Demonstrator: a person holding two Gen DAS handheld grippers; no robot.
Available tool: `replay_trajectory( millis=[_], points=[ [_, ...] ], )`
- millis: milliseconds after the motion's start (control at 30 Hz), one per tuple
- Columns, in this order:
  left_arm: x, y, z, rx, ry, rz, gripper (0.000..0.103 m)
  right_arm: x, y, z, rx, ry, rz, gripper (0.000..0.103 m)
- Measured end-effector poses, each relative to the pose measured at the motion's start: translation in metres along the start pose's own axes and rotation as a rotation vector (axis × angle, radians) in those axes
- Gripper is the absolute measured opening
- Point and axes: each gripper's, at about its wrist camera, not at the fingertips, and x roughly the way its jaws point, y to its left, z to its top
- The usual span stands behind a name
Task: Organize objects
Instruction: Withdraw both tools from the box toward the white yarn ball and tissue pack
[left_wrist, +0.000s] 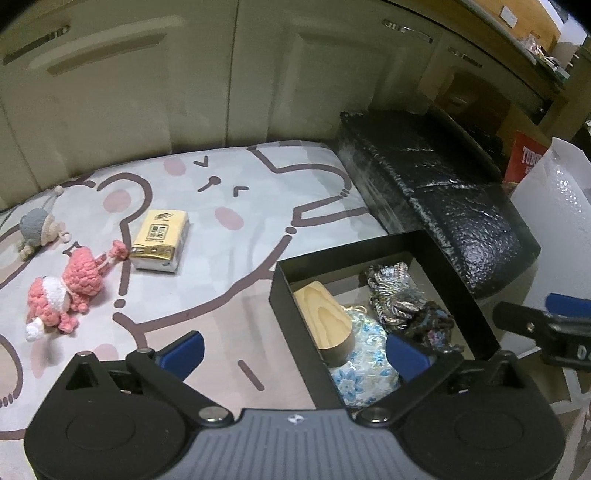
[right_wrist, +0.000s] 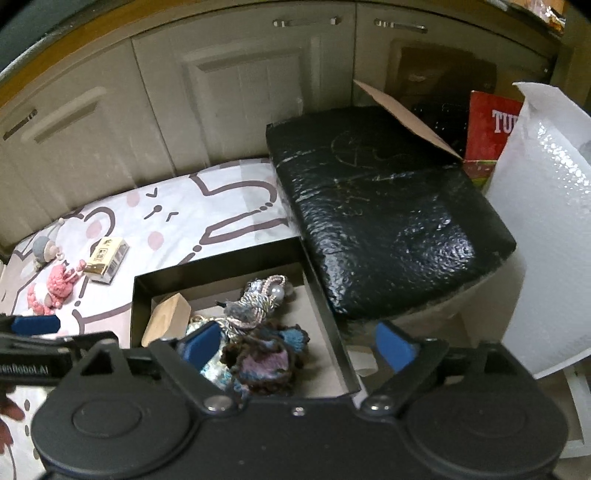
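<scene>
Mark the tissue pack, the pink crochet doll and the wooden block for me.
tissue pack (left_wrist: 159, 239): left wrist view, on its yellow top face.
pink crochet doll (left_wrist: 79, 282): left wrist view, on its body.
wooden block (left_wrist: 323, 314): left wrist view, on its grained top face.

Layout of the work surface

A tissue pack (left_wrist: 159, 240) and two crochet dolls (left_wrist: 62, 291) are placed on the cloth (left_wrist: 229, 221), left of the open box (left_wrist: 373, 317); a wooden block (left_wrist: 325, 317) and cords (left_wrist: 399, 295) are contained in it.
</scene>
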Motion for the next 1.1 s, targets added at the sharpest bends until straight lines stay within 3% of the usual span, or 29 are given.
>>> replay_trajectory(
  millis=[100, 600, 1100],
  points=[
    [0.000, 0.001, -0.001, 0.000, 0.009, 0.006, 0.103, -0.004, 0.001, -0.004, -0.024, -0.018, -0.014, 0.103],
    [-0.013, 0.014, -0.009, 0.009, -0.008, 0.018, 0.103, -0.007, -0.001, -0.013, -0.002, -0.009, -0.035, 0.103],
    [-0.043, 0.079, -0.015, -0.089, -0.065, 0.075, 0.103, -0.010, 0.055, -0.003, -0.055, -0.035, 0.029, 0.103]
  ],
)
